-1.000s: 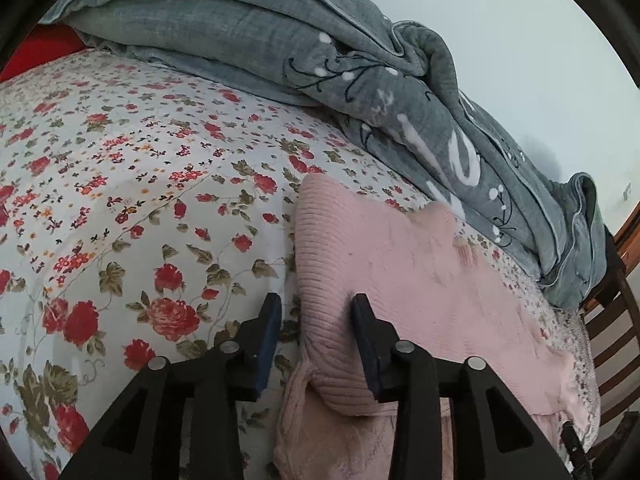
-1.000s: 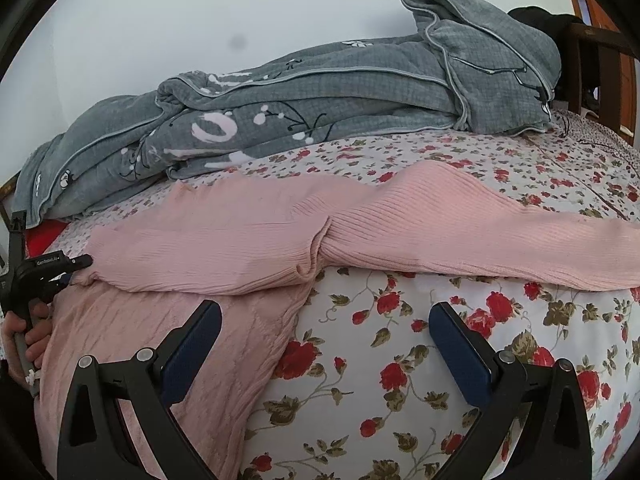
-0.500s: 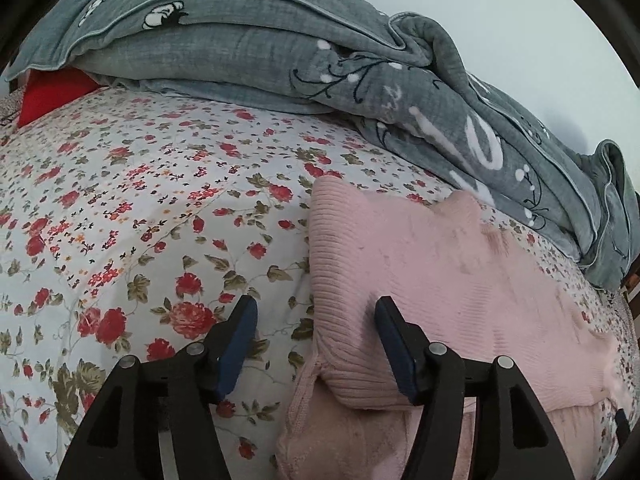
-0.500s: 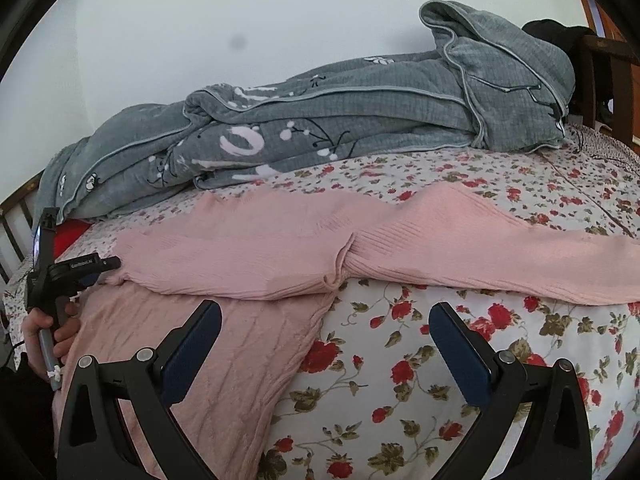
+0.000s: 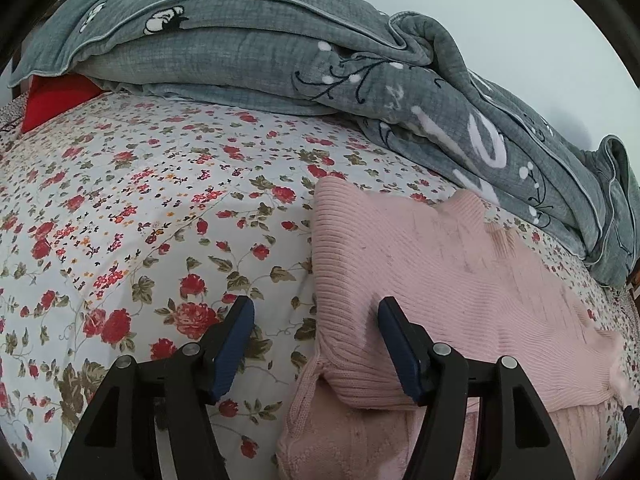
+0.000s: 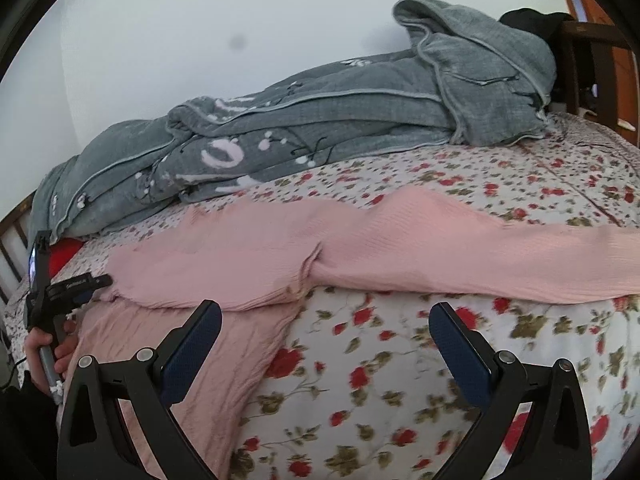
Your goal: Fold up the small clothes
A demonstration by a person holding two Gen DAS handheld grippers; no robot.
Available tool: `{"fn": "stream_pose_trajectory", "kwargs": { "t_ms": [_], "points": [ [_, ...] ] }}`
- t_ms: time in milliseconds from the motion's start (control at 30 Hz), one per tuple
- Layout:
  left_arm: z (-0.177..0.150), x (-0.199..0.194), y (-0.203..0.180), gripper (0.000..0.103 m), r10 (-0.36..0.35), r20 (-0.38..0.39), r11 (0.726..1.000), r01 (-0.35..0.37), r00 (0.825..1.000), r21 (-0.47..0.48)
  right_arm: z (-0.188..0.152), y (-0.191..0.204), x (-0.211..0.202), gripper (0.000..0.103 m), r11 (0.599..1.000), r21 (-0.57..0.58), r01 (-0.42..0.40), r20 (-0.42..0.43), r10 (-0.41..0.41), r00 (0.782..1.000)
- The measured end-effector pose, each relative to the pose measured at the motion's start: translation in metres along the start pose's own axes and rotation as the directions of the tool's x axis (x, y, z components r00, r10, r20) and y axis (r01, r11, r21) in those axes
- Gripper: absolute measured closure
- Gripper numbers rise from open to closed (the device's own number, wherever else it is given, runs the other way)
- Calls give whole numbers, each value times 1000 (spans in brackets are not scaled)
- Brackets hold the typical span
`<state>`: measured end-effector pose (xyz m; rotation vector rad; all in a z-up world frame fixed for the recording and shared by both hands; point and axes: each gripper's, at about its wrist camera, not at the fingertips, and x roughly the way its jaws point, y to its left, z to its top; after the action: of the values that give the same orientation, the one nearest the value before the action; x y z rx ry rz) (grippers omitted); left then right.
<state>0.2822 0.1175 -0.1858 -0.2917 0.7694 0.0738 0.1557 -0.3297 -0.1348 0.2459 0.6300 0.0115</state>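
Since a second ago the left gripper (image 5: 316, 336) has let go of the folded edge of the pink sweater (image 5: 432, 280); its two fingers (image 5: 236, 340) are opening, and the fold lies loose between them, the right finger just beside the knit and the left one over the bed's flowered sheet (image 5: 140, 220). It tilts down at the bed. In the right wrist view the same gripper sits at the far left, held by a hand (image 6: 46, 354) wrapped round its handle; small white lettering on its black body is too small to read.

The right gripper (image 6: 326, 330) hangs over the near edge of the bed, tilted downward, its two fingers (image 6: 460, 352) spread wide with nothing between them.

One sweater lies across the bed, its body hanging over the near edge and one long sleeve (image 6: 500, 256) stretched out to the right. Beyond it a single grey quilt (image 6: 320, 120) is heaped along the white wall (image 6: 200, 20); large white printed letters on it are creased and unreadable. A red cushion (image 5: 52, 100) peeks out under the quilt's end.
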Motion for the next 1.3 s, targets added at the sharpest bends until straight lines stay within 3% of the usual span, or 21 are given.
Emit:
{"fn": "stream_pose_trajectory", "kwargs": {
  "t_ms": [533, 733, 967, 1100, 1300],
  "points": [
    [0, -1, -1, 40, 4, 3, 1000, -4, 1000, 4, 4, -54, -22, 1, 991, 96, 89, 49, -94, 994],
    [0, -1, -3, 40, 5, -3, 1000, -5, 1000, 13, 4, -76, -31, 1, 983, 87, 159, 56, -165, 985],
    [0, 1, -4, 40, -7, -11, 1000, 7, 1000, 20, 2, -128, -38, 20, 957, 213, 199, 43, -212, 976],
    [0, 2, -5, 39, -9, -13, 1000, 9, 1000, 24, -5, -154, -52, 21, 943, 279, 179, 42, -198, 979],
    [0, 3, -5, 39, -5, -14, 1000, 5, 1000, 31, -19, -193, -73, 23, 912, 349, 217, 65, -255, 965]
  ]
}}
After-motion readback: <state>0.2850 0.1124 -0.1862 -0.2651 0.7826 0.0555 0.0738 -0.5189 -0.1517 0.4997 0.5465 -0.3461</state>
